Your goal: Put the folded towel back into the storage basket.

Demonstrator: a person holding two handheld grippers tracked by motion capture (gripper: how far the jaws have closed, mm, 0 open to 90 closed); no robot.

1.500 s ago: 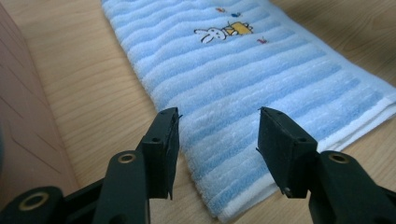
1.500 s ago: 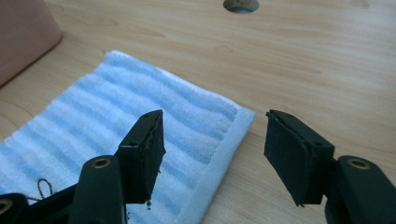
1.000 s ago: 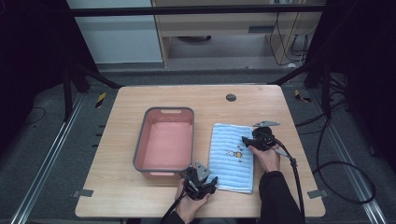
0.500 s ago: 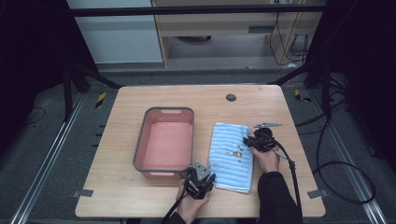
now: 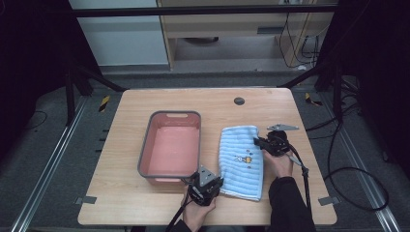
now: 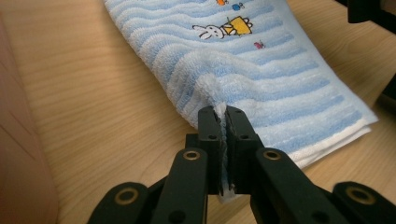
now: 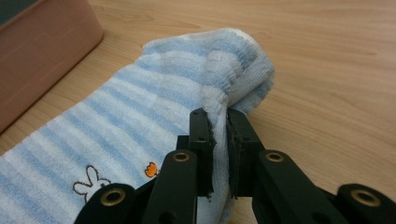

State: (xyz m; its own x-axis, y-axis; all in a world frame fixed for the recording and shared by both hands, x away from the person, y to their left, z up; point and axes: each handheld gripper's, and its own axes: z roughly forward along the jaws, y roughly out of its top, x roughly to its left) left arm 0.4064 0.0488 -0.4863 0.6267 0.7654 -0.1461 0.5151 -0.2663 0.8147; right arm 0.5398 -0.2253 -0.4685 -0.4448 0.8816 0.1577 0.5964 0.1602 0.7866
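My left gripper point(image 5: 209, 186) sits near the table's point(image 5: 145, 212) front edge, its jaws clamped on a pinched-up fold along the left edge of the blue striped towel point(image 5: 242, 162). My right gripper point(image 5: 261, 143) has its jaws closed on the towel's right edge, where the cloth bunches up. The towel lies flat on the right half of the table, just beside the pink tub point(image 5: 170, 116), with a small rabbit print point(image 6: 205, 31) on it.
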